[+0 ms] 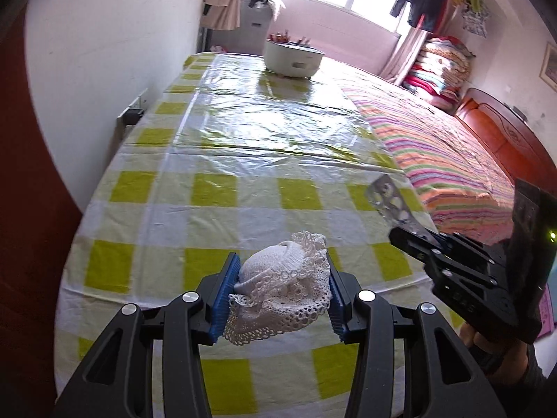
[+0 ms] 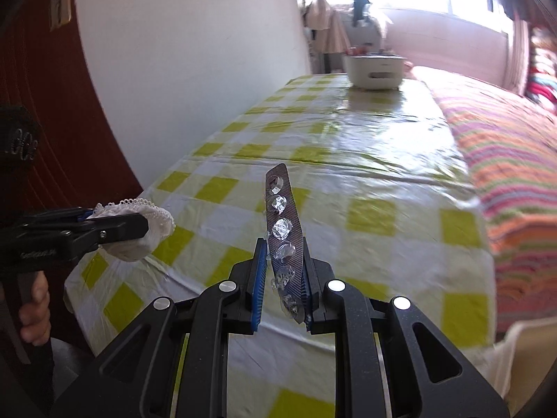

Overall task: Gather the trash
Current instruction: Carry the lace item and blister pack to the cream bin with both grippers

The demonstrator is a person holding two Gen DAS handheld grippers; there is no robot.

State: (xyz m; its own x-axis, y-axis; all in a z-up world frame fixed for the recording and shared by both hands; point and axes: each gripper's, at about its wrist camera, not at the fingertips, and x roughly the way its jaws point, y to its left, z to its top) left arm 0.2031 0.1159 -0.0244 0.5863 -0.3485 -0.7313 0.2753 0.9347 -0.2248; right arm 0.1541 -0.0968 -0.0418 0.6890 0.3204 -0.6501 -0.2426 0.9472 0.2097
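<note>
My left gripper is shut on a bunched white lace cloth, held above the green-and-white checked tablecloth. The right wrist view shows that same lace cloth at the left, in the left gripper, with a hand below it. My right gripper is shut on an empty silver blister pack that stands upright between its blue pads. In the left wrist view the right gripper shows at the right edge with the blister pack sticking out toward the table.
A white oval bin stands at the table's far end, also seen as the bin in the right view. A striped bedspread lies along the right side. A white wall runs on the left.
</note>
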